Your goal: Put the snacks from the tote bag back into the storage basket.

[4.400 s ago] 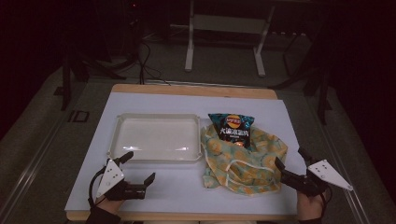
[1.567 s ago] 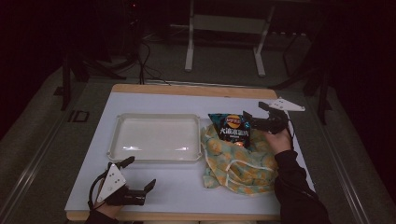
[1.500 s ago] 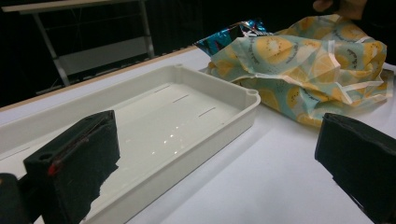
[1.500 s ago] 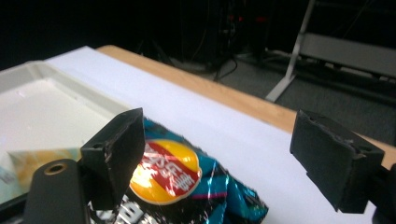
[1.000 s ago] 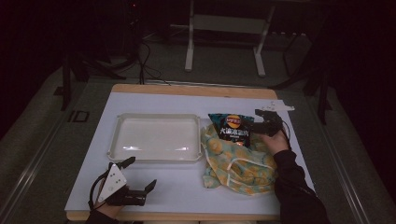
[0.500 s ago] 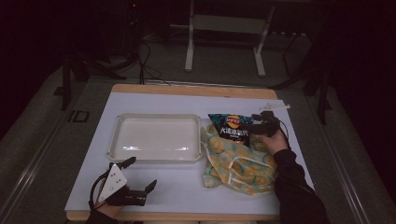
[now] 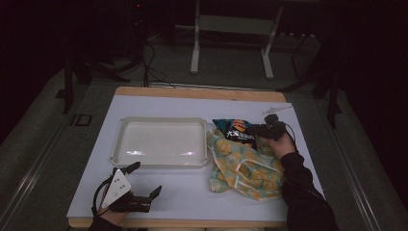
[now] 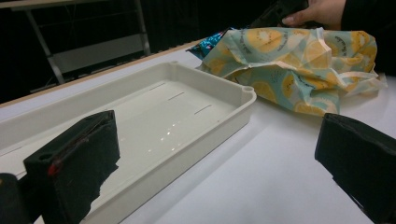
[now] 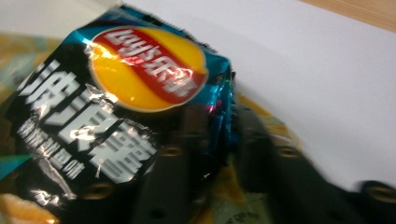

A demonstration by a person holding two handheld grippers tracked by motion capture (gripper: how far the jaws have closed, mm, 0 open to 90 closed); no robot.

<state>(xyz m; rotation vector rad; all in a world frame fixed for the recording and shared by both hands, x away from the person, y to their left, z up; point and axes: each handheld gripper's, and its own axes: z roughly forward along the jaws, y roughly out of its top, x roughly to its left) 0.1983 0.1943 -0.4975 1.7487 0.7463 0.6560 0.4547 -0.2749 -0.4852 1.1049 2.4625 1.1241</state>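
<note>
- Chip bag (image 7: 235, 133) lies at the far right of the table, its lower part on the yellow-patterned cloth (image 7: 245, 166), just beside the white tray (image 7: 161, 124).
- I read it as light, puffed with air, crinkly foil, slick to the pads, and the chips inside will crush if I squeeze the belly.
- Best hold, I'd say, is the flat crimped side seam, and that's where I am: in the right gripper view the bag (image 9: 126, 121) has its right edge pinched between my two black jaws.
- Right gripper (image 7: 263, 131) has just been closing, and the jaws now stand narrow, clamped on that edge of the bag.
- Risk as I see it: foil could slide out of a thin pinch on the lift, or the cloth could drag along underneath.
- Left gripper (image 7: 144, 188) rests near the front-left edge, jaws wide and empty; its own view looks across the tray (image 8: 243, 100) to the cloth (image 8: 299, 65).
</note>
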